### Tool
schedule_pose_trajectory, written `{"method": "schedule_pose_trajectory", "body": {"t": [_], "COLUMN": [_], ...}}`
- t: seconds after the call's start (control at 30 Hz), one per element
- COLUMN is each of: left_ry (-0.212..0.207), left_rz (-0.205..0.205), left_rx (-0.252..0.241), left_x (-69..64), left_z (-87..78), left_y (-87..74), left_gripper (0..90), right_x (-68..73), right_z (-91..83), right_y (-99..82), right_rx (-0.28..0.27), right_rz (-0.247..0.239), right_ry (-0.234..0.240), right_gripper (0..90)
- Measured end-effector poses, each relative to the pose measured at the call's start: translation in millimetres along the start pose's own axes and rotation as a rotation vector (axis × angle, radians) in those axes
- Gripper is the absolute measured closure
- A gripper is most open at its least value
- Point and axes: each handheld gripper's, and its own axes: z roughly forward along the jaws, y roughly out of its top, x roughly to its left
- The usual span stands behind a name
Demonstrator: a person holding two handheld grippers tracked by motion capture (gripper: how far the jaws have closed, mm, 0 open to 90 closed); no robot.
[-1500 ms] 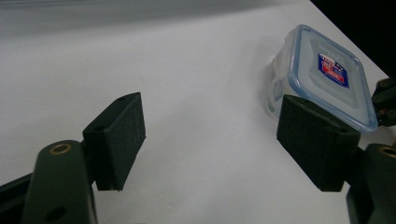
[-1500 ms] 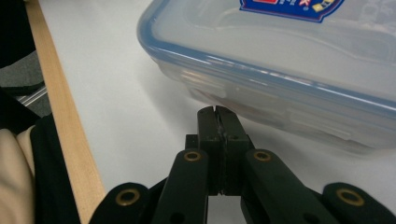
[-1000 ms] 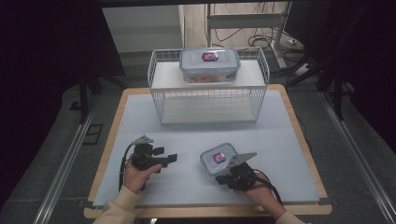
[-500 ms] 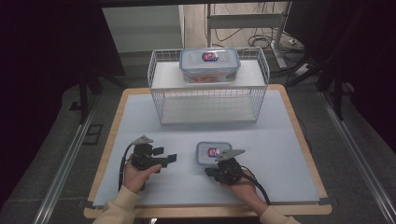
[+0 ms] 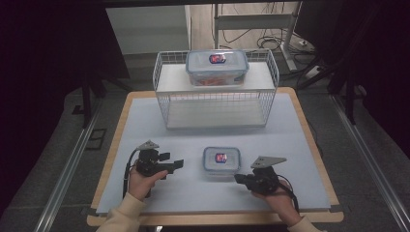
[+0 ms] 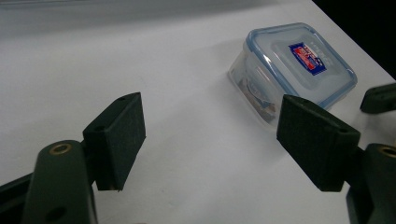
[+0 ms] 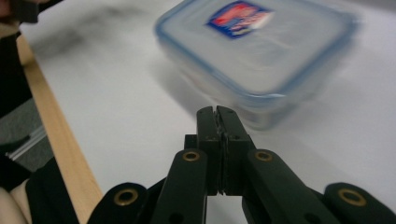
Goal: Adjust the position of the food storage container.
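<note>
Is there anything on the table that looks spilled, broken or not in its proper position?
Nothing stands out. The small container sits flat on the table, lid on, between the two grippers. The larger container rests level on the wire rack. No spill or damage shows.

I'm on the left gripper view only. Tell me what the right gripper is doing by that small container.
Observer: The right gripper has its jaws shut with nothing between them, just short of the small container.
Operator: Report what else is on the table.
Observer: A white wire rack stands at the far side of the table.
Operator: Say what's on it.
Observer: A larger lidded container sits on the rack's top shelf. Something orange shows through its side.
</note>
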Motion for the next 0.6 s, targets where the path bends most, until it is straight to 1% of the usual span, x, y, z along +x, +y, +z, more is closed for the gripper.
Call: {"method": "schedule_pose_trajectory", "body": {"t": [0.13,0.23,0.3,0.37,0.43,0.47,0.5,0.53,0.6], "left_ry": [-0.001,-0.001,-0.002,-0.005,-0.007,-0.009,-0.007,-0.003,0.002], "left_rz": [0.000,-0.003,-0.002,-0.003,-0.004,-0.005,0.000,0.007,0.012], "left_rx": [0.000,0.003,0.001,0.000,0.003,0.004,0.008,0.006,0.004], "left_x": [-0.5,-0.8,-1.5,-2.5,-3.5,-4.0,-5.0,-6.0,-8.6], "left_z": [0.2,0.8,0.7,0.8,1.6,2.1,2.7,2.9,2.7], "left_y": [-0.1,-0.2,-0.2,-0.1,0.1,0.1,0.0,-0.3,-0.3], "left_gripper": [23.4,23.4,23.4,23.3,23.1,22.7,22.7,23.7,24.8], "right_x": [-11.8,-19.9,-26.0,-30.7,-34.3,-37.2,-37.2,-38.6,-40.4], "right_z": [-12.6,-17.9,-20.8,-22.8,-24.4,-24.5,-24.5,-24.5,-23.7], "right_y": [-0.8,-0.5,-0.5,-0.8,-0.8,-0.3,-0.3,0.2,1.3], "right_rx": [-0.027,-0.037,-0.048,-0.056,-0.066,-0.078,-0.078,-0.085,-0.081], "right_rz": [0.025,0.040,0.061,0.078,0.096,0.115,0.115,0.131,0.152], "right_ry": [-0.015,-0.024,-0.028,-0.023,-0.012,0.004,0.004,0.017,0.039], "right_gripper": [88.3,87.4,86.7,84.2,76.9,66.9,66.9,60.7,52.4]}}
